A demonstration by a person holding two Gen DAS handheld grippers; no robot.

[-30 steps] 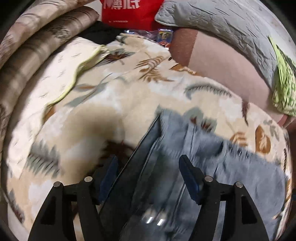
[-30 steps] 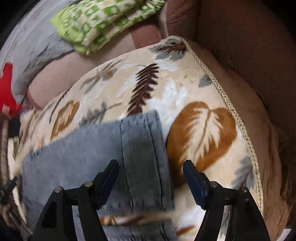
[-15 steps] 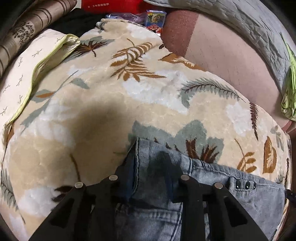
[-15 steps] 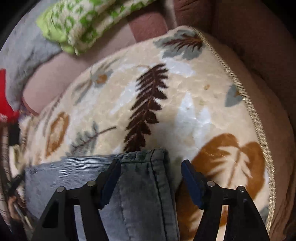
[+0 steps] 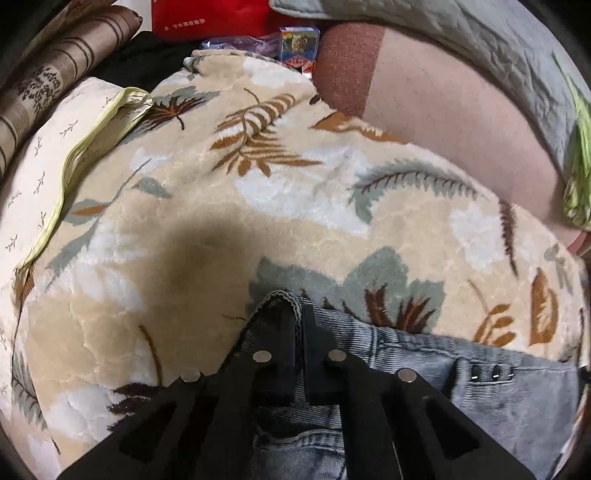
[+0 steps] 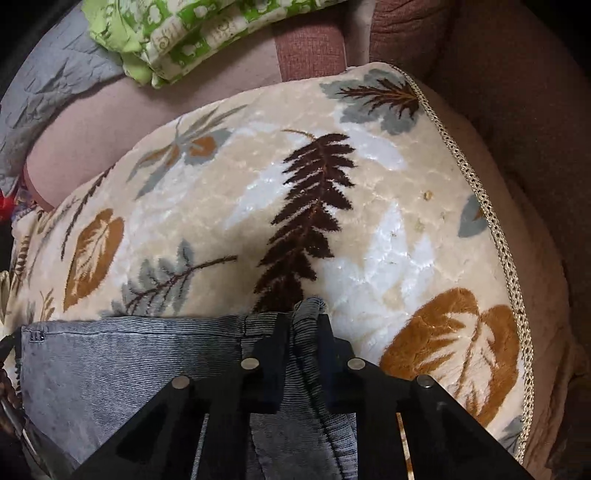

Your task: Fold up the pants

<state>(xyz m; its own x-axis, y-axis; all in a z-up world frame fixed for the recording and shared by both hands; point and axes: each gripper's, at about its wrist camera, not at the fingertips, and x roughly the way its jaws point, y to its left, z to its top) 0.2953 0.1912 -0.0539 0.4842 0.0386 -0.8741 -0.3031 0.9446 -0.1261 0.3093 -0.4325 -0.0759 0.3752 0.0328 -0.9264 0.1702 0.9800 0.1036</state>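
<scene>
Jeans of grey-blue denim lie on a cream blanket with a leaf pattern, spread over a brown sofa. The left gripper is closed on a raised fold of the denim edge, which stands up between its black fingers. The right gripper is also closed on the jeans, pinching the hem at the other end of the same edge, close to a dark brown fern leaf on the blanket. Behind the blanket, a green patterned cloth rests on the sofa back beside a grey quilted cover. A red bag and a striped cushion lie at the far left.
</scene>
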